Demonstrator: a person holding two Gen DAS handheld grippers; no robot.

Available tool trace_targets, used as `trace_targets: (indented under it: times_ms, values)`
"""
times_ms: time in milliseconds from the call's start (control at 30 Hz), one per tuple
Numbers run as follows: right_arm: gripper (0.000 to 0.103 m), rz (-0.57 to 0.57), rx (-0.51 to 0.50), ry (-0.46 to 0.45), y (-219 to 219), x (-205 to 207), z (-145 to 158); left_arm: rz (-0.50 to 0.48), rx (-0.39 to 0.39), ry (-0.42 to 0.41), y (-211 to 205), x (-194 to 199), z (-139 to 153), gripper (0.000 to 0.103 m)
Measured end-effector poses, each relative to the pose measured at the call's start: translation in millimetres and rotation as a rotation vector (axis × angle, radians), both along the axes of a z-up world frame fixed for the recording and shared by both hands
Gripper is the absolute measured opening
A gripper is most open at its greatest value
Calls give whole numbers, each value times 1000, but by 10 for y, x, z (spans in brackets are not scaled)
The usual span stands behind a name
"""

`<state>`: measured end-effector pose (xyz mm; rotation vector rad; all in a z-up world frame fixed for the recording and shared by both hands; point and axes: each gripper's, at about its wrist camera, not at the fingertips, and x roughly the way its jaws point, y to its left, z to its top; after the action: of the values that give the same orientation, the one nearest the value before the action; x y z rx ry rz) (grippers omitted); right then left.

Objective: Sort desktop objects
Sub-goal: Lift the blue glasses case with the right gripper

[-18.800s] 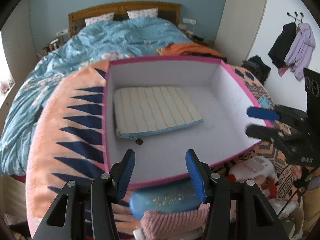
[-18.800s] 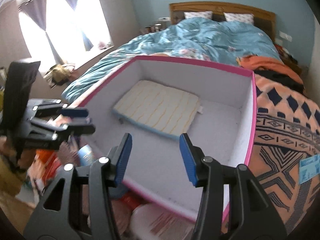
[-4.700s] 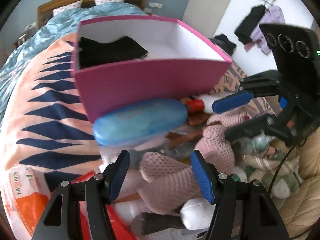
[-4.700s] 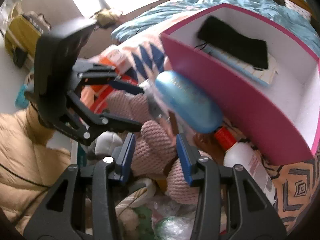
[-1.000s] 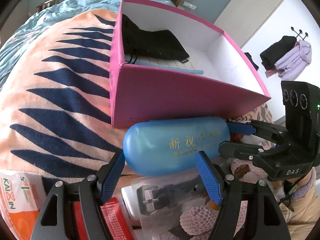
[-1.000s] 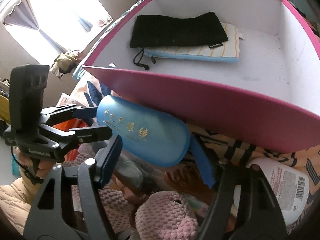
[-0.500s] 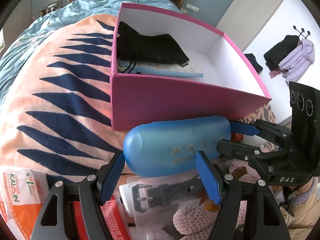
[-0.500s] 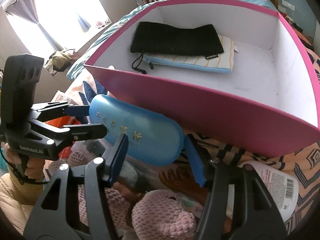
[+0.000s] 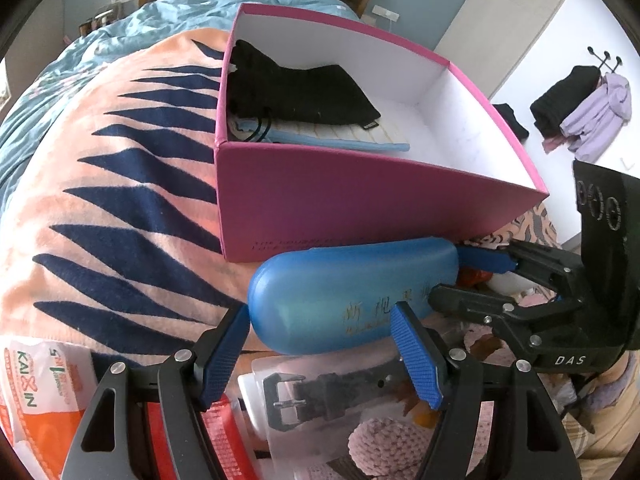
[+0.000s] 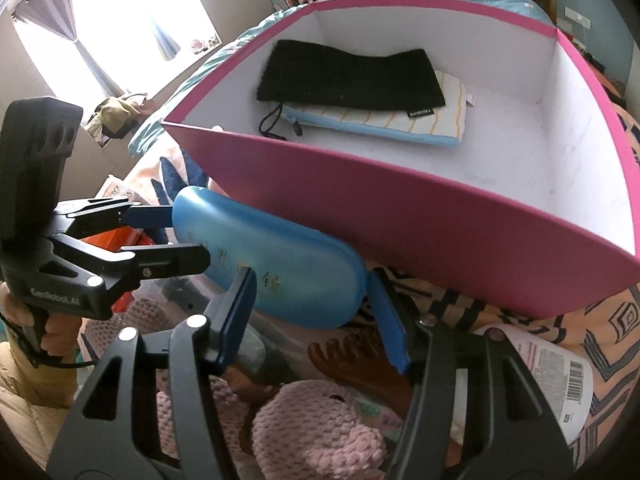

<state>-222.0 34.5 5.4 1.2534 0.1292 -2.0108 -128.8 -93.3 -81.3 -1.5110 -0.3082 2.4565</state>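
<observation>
Both tongs tilt steeply down toward the blue glasses case point(image 9: 352, 292), which lies along the near wall of the pink box point(image 9: 360, 208) on the bed. The left tongs point(image 9: 320, 356) are clamped across the case's left end. The right tongs point(image 10: 316, 316) have just been closing and now grip its right end. Only the right wrist view shows the hand point(image 10: 52, 332) holding the left tongs, a brown comb point(image 10: 352, 360) and a white bottle point(image 10: 560, 384). Only the left view shows a black strap with a buckle point(image 9: 320, 396) and an orange packet point(image 9: 36, 392).

"DAS" marks the right claw point(image 9: 448, 280); "GenRobot.AI" the left claw point(image 10: 178, 234).
</observation>
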Motion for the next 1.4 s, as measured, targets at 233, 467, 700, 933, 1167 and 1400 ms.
trace_targets:
  times_ms: [233, 467, 700, 933, 1167, 1400]
  values:
    - [63, 10, 9, -50, -33, -62, -101, 3, -13, -16, -3, -5, -59, 73]
    - [59, 11, 25, 71, -44, 73, 104, 13, -4, 13, -6, 74, 60, 74]
    - [59, 5, 8, 115, 12, 114, 193, 25, 10, 21, -3, 111, 142, 74]
    - [59, 14, 3, 167, 67, 222, 350, 18, 4, 67, 26, 164, 331, 73]
    - [59, 21, -18, 197, 111, 290, 498, 15, -4, 114, 63, 219, 510, 73]
    - [59, 21, -39, 236, 177, 353, 663, 6, -7, 153, 122, 252, 657, 73]
